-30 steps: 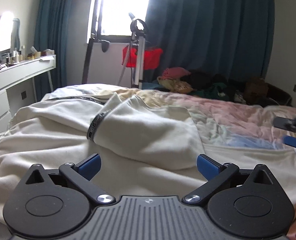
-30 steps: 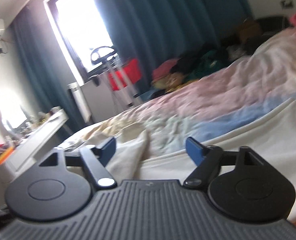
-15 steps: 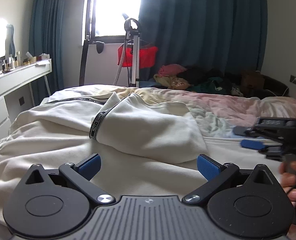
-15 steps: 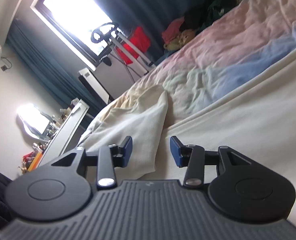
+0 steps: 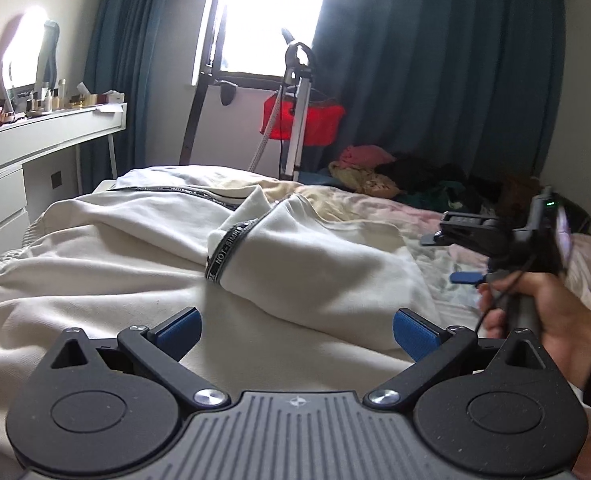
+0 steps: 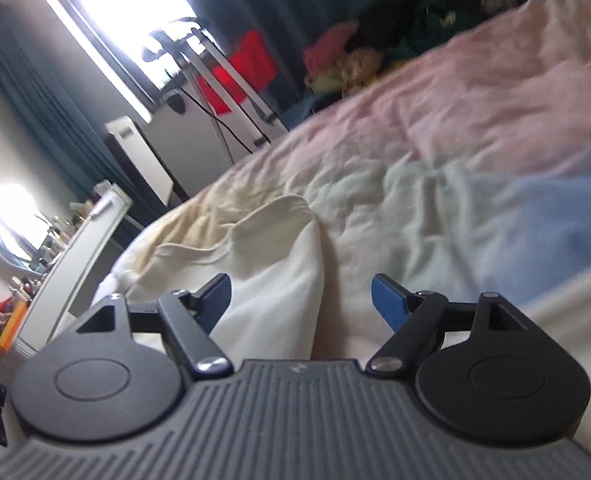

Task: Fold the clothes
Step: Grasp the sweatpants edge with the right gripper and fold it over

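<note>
1. The left tongs [image 5: 297,328] are standing spread wide, gripping nothing, hovering low over the cream garment [image 5: 167,256] that is lying rumpled across the bed [image 5: 435,216]; whether the blue fingers [image 5: 179,326] are brushing the cloth is not clear.
2. The right tongs [image 6: 301,300] are also gaping, less widely, holding nothing; a raised fold [image 6: 279,264] of the garment is sitting between and just ahead of the fingers, nearer the left one.
3. In the left view the person's right hand [image 5: 547,312] is gripping the right tool over the garment's right edge.
4. The garment is lying partly doubled over, a black lettered band [image 5: 231,250] showing along one layer. That is fitting either a fold under way or a loose heap, and I cannot tell which.
5. Risks, as I judge them:
   - Closing on the bunched fold may be catching several layers at once, or the bedcover beneath, dragging everything together.
   - The cloth is looking thick and limp, so a shallow pinch may be slipping out during a lift.
   - The right view is blurring, so aiming is being made harder.
   - The two tools are working near each other and may be colliding.
</note>
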